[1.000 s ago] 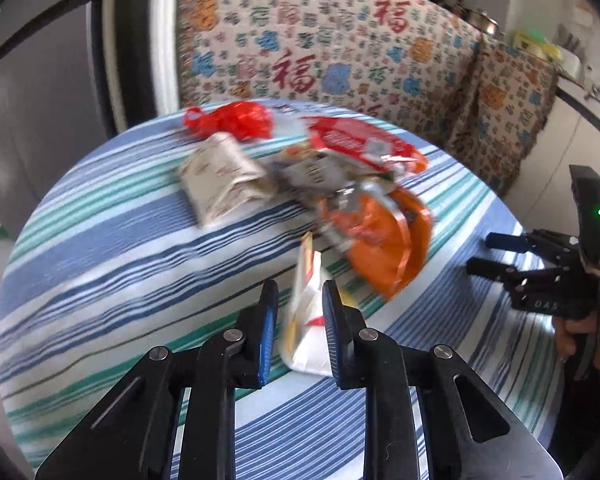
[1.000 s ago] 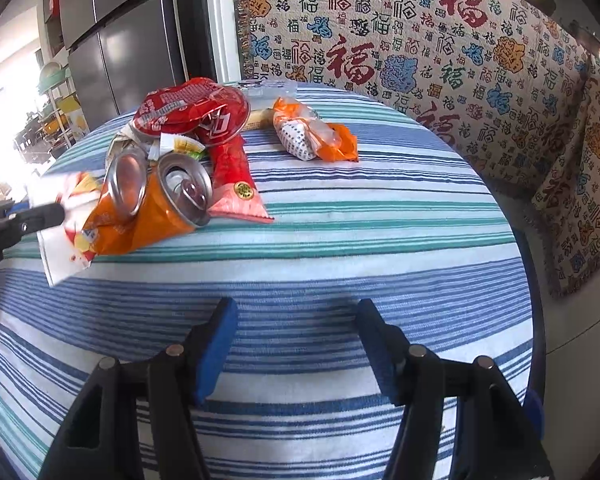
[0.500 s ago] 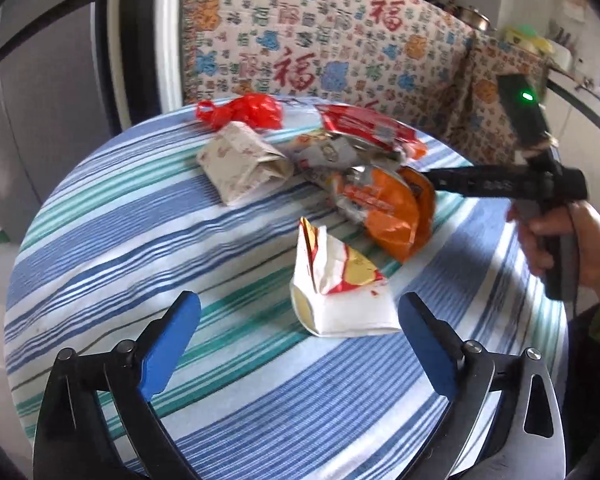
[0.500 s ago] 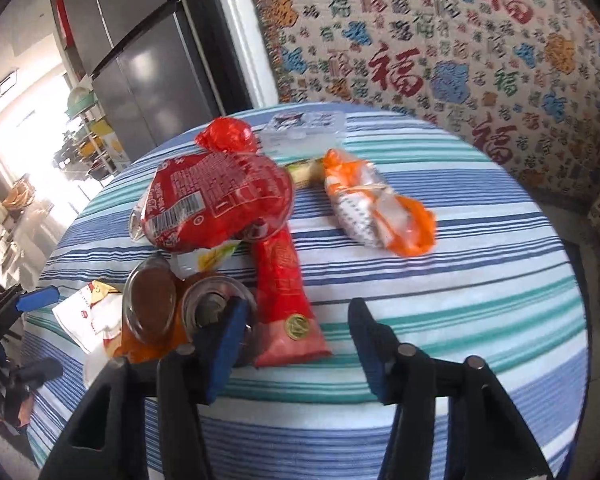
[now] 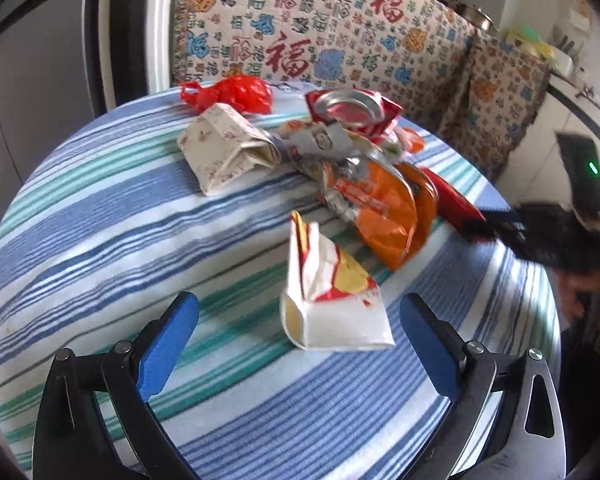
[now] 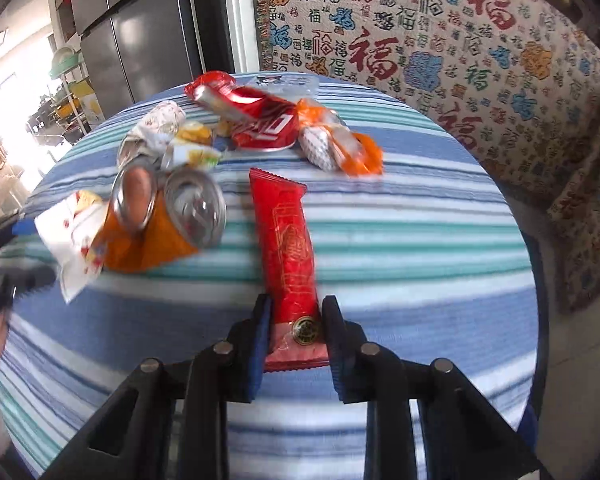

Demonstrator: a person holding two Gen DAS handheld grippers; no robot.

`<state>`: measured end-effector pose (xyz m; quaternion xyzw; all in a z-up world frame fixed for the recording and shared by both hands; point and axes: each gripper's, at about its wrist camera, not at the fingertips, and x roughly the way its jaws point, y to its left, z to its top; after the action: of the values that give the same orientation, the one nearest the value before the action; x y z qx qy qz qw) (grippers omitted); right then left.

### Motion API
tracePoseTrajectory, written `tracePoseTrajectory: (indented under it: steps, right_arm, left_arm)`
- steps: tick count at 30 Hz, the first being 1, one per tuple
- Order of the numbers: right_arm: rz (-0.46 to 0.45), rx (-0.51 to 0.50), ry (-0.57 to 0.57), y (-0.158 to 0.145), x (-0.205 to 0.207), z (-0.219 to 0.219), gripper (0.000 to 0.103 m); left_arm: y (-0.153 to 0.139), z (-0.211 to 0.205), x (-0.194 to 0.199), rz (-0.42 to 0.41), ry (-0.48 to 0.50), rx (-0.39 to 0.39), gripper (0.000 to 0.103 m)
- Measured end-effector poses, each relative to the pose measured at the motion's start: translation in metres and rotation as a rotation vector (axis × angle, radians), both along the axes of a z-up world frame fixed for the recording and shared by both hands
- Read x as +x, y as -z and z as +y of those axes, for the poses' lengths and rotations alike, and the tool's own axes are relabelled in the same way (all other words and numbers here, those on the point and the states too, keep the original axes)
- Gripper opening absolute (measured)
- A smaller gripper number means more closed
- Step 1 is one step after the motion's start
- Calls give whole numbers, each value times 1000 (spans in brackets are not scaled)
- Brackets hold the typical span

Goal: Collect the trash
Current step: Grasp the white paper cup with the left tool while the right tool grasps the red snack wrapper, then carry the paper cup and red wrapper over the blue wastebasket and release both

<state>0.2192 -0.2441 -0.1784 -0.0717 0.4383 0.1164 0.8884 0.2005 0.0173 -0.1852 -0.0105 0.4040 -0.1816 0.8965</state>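
Closing around the near end of a long red snack wrapper (image 6: pixel 290 264), right hand-held gripper (image 6: pixel 296 320), blue pads flanking the wrapper's sealed edge just beside its gold seal, the wrapper's far end lying out along the striped tabletop (image 6: pixel 420 240). Spread wide, left hand-held gripper (image 5: pixel 298 334), nothing between its blue fingers (image 5: pixel 166 344), hovering over a white, red and yellow carton (image 5: pixel 332 304) lying just ahead on the cloth. Just beyond the carton, a crushed orange can (image 5: pixel 384 216) on its side, silver ends showing in the right wrist view. Behind that, a heap: a folded pale paper packet (image 5: pixel 224 148), a silvery crumpled wrapper (image 5: pixel 320 140), a flattened red can (image 5: pixel 352 110) resting on top, and a knotted red plastic bag (image 5: pixel 236 94) at the far edge. Off to the right of the heap in the right wrist view, an orange-and-white packet (image 6: pixel 340 146). Farther back, a patterned sofa cover (image 5: pixel 340 40) behind the tabletop.
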Motion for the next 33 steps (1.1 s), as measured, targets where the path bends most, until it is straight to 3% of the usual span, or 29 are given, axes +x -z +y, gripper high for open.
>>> tracePoseTrajectory:
  steps: [3,4,5,7,12,14,16,18,20,21,22,23,24,33]
  right_arm:
    - [-18,25,-1,0,-15,-6,30]
    - [-25,32,-6,1,-18,-7,36]
    - [-20,45,-18,2,-19,-9,55]
    - [-16,64,-29,4,-18,-9,64]
    - [-18,41,-37,6,-3,1,65]
    - [-21,15,-30,9,6,6,73]
    - [-33,-7,-29,10,9,10,75]
    - [-40,3,-14,11,11,10,76]
    - [-39,-1,-13,11,11,10,76]
    - [-37,0,-11,11,12,10,76]
    - [-34,-7,-1,10,12,9,69]
    - [-33,-5,10,7,11,7,36]
    - [-32,4,9,4,10,6,25]
    - [-47,67,2,-15,-2,1,25]
  left_arm:
    - [-1,2,1,-10,-13,-18,89]
    - [0,0,1,-6,-8,-16,86]
    - [0,-1,3,-4,-4,-10,82]
    - [1,-3,1,-9,3,18,78]
    - [1,-5,0,-21,-4,38,62]
    - [1,-3,2,-27,-14,39,56]
    - [1,-2,2,-31,-16,40,44]
    - [2,-1,2,-26,-14,36,21]
    - [1,-2,3,-25,-14,36,11]
    - [1,-1,2,-31,-17,41,10]
    - [-1,-1,0,-42,-22,50,9]
    - [-2,-1,-2,-51,-25,53,8]
    - [-4,0,-4,-61,-28,49,8]
    - [-18,3,-12,-95,-50,33,8]
